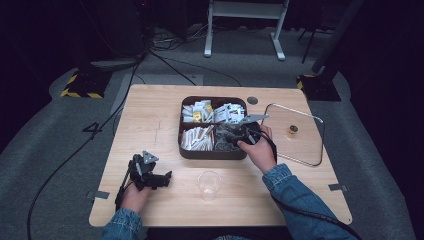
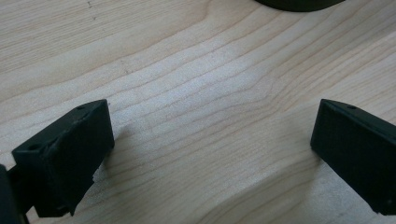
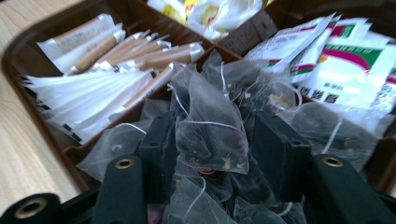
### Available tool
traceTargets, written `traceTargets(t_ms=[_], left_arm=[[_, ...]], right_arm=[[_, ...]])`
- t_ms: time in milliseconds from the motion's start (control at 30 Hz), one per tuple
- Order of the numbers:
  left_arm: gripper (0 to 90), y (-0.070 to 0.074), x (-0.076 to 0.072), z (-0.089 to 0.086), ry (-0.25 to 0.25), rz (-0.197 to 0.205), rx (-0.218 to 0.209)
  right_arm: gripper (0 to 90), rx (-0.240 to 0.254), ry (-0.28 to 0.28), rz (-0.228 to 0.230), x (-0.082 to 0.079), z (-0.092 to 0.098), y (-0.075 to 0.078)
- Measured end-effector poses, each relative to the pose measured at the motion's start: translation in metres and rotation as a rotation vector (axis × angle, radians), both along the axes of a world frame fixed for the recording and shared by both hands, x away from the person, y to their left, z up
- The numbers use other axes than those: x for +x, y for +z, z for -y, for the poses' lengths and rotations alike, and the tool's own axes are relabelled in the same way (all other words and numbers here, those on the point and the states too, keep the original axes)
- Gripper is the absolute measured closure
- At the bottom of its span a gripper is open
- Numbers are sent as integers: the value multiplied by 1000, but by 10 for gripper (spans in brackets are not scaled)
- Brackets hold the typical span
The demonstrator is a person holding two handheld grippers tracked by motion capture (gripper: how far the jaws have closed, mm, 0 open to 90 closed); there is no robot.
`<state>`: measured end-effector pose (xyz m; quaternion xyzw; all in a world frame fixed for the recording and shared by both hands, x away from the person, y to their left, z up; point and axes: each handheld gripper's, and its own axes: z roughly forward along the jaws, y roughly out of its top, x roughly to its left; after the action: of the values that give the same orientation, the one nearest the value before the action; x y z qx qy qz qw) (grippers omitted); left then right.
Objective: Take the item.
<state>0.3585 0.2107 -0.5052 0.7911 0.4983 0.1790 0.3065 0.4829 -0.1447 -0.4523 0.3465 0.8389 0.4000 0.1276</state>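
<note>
Item: pyramid tea bag [image 3: 212, 135], clear mesh, dark leaves inside, string attached. Location: near-right compartment of the brown divided tray [image 1: 212, 154] on the counter [image 1: 150, 125], piled among others of its kind.

Step in hand, as I read it: picking one tea bag out of the tray. My right claw [image 3: 212, 149] is down in that compartment, half open, one jaw on each side of the bag; I cannot tell whether the pads press it yet, so I count it as not gripped.

Next move calls for: closing gently on this one bag, then lifting straight up so its neighbours and strings stay behind; the plastic cup [image 1: 208, 185] looks the likely destination.

My left claw [image 2: 210, 154]: wide open, empty, low over bare counter
</note>
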Motion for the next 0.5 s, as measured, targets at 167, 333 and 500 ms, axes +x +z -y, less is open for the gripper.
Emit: traceTargets(t_ms=[167,333,500], left_arm=[[0,0,0,0,0,0,0],[0,0,0,0,0,0,0],[0,0,0,0,0,0,0]], right_arm=[[599,-31,19,-24,5,-4,-8],[713,-59,22,-12,5,-6,-6],[740,-48,10,5,4,-4,-4]])
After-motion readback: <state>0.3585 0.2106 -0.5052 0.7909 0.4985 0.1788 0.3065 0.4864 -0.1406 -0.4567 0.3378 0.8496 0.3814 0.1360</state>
